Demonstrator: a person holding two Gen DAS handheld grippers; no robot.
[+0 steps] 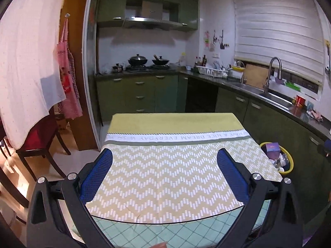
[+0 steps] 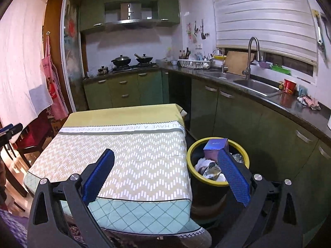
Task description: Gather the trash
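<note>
A black bin with a yellow rim (image 2: 192, 150) stands on the floor right of the table; it holds a purple box (image 2: 215, 145), crumpled white paper (image 2: 201, 162) and foil wrappers. The same bin (image 1: 288, 165) shows at the right edge of the left wrist view. My right gripper (image 2: 166, 155) is open above the table's right edge, its right finger over the bin, nothing between the blue pads. My left gripper (image 1: 165, 155) is open over the zigzag tablecloth (image 1: 165, 175), holding nothing.
The table (image 2: 124, 144) carries a yellow, beige and teal cloth. Green cabinets and a dark counter (image 2: 289, 105) with a sink (image 2: 254, 86), a red cup (image 2: 288, 85) and a crumpled rag (image 2: 309, 101) run along the right. A dark wooden chair (image 1: 37, 140) stands left.
</note>
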